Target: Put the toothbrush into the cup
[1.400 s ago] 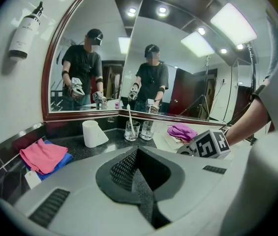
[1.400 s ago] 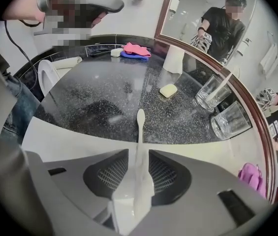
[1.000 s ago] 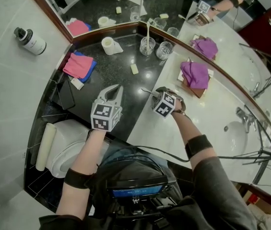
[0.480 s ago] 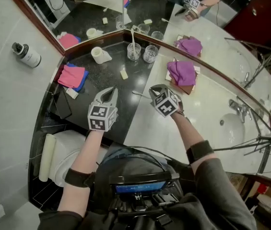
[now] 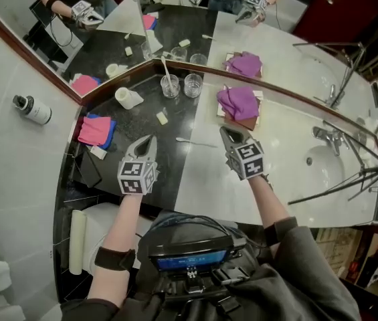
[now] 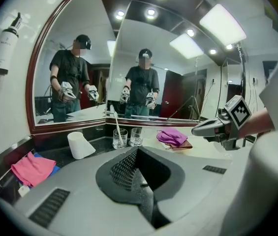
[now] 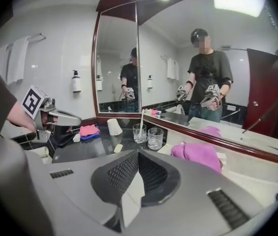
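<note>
A white toothbrush (image 5: 166, 71) stands in a clear glass cup (image 5: 170, 86) by the mirror, with a second, empty glass (image 5: 193, 85) beside it. Another thin white toothbrush (image 5: 195, 142) lies flat on the counter between my grippers. My right gripper (image 5: 225, 133) hovers just right of it; its jaws have just been closing, with nothing between them, and now stand shut. My left gripper (image 5: 150, 140) hangs shut and empty over the black counter. The right gripper view shows the cup (image 7: 139, 132) and the glass (image 7: 155, 138) ahead of the right gripper (image 7: 139, 153).
A paper roll (image 5: 127, 97), a soap bar (image 5: 162, 118) and a pink cloth (image 5: 95, 130) lie on the black counter. A purple cloth (image 5: 237, 102) sits on a small tray. The basin with its faucet (image 5: 324, 138) is at the right, a toilet (image 5: 98, 212) below left.
My right gripper has risen from the counter, rolled upright and closed, leaving the thin toothbrush lying there. The left gripper has hardly moved.
</note>
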Demonstrator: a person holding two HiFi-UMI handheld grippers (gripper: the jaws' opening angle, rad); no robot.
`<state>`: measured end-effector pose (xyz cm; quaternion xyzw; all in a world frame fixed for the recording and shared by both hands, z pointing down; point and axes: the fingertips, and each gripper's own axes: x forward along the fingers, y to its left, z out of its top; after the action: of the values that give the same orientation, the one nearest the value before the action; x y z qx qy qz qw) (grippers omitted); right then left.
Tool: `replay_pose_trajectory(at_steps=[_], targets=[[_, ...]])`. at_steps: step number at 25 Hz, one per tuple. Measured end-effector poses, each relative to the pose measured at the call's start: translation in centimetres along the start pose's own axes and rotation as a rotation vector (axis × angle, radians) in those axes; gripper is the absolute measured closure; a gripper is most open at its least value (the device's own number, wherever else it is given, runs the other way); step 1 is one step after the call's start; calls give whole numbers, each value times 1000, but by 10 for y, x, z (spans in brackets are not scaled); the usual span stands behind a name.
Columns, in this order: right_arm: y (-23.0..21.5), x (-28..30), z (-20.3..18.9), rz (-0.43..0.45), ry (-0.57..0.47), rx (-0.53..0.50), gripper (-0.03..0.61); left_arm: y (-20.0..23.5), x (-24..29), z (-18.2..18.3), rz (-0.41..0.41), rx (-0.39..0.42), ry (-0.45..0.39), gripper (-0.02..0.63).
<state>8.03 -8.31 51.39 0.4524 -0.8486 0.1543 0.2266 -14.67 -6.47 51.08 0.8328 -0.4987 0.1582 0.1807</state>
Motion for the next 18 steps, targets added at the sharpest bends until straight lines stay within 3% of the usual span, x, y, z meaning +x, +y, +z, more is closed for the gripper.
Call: replay_pose_trajectory(at_steps=[9,18], targets=[[-46,-72,-7,-140,-225,218,560,-13,4,5,-35,-17,-1,614],[-60,-93,-36,-201,-224,273,560,-26,3,4,-73,6,-14,614]])
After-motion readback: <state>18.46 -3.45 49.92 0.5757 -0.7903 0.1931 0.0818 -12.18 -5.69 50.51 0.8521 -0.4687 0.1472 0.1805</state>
